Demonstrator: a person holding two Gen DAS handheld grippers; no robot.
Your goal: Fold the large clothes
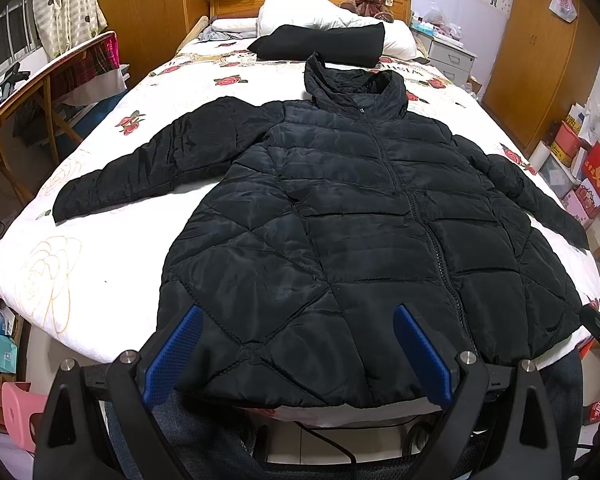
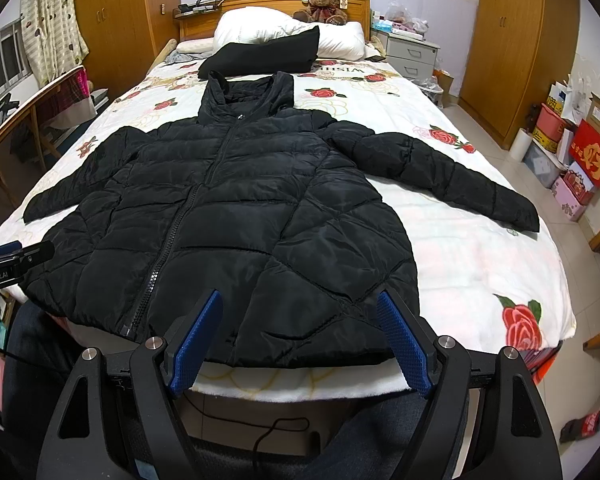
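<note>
Both sets of jaws stood wide apart and held nothing: the left gripper [image 1: 298, 356] hung over the near hem of the black puffer jacket [image 1: 340, 216], its blue pads [image 1: 174, 354] spread either side of the hem's left half, while the right gripper [image 2: 300, 344] hovered above the hem's right half with its pads [image 2: 404, 344] equally spread; whether any pad brushed the fabric could not be told. The jacket lay face up and zipped on the floral bedspread [image 1: 100, 184], hem at the foot of the bed, hood [image 1: 348, 84] pointing toward the pillows [image 1: 300, 12], the left sleeve [image 1: 140, 164] and the right sleeve [image 2: 440, 172] splayed out to either side. No fold appeared to have been started. The risks, as judged from here: the slick, padded shell could slide out of a shallow pinch, and a bite taking only the top layer would leave the back panel behind and bunch the fold. The hem already overhung the mattress edge, so a careless tug toward the person could drag the coat to the floor. A folded black garment [image 1: 324, 46] lay just beyond the hood, close enough to be caught if the jacket were pushed forward.
</note>
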